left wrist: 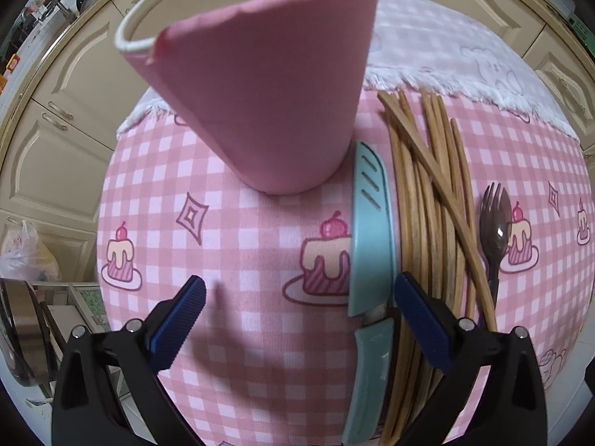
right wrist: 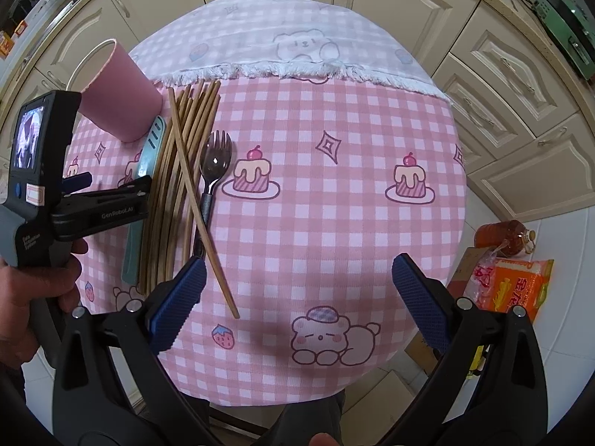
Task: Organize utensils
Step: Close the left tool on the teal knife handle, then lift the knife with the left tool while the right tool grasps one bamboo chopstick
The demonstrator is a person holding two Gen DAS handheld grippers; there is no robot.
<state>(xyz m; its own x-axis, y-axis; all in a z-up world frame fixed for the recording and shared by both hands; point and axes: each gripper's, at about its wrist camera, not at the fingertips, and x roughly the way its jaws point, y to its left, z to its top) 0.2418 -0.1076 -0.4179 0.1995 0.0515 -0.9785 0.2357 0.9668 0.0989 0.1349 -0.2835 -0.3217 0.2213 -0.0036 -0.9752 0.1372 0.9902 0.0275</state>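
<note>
A pink cup (left wrist: 267, 85) (right wrist: 119, 96) stands upright on the pink checked tablecloth at the far left. Beside it lies a teal sheathed knife (left wrist: 368, 245) (right wrist: 143, 174), then a bundle of wooden chopsticks (left wrist: 431, 223) (right wrist: 178, 171), then a dark spork (left wrist: 492, 230) (right wrist: 212, 171). One chopstick (right wrist: 215, 256) lies askew toward the front. My left gripper (left wrist: 299, 319) (right wrist: 108, 186) is open, low over the cloth, its right finger resting by the knife and chopsticks. My right gripper (right wrist: 297, 297) hangs open above bare cloth, its left fingertip near the spork handle.
A white fringed cloth (right wrist: 297, 52) covers the table's far part. Cream cabinets (right wrist: 520, 111) ring the table. An oil bottle (right wrist: 502, 234) and an orange packet (right wrist: 520, 286) sit on the floor at right; a plastic bag (left wrist: 26, 256) lies at left.
</note>
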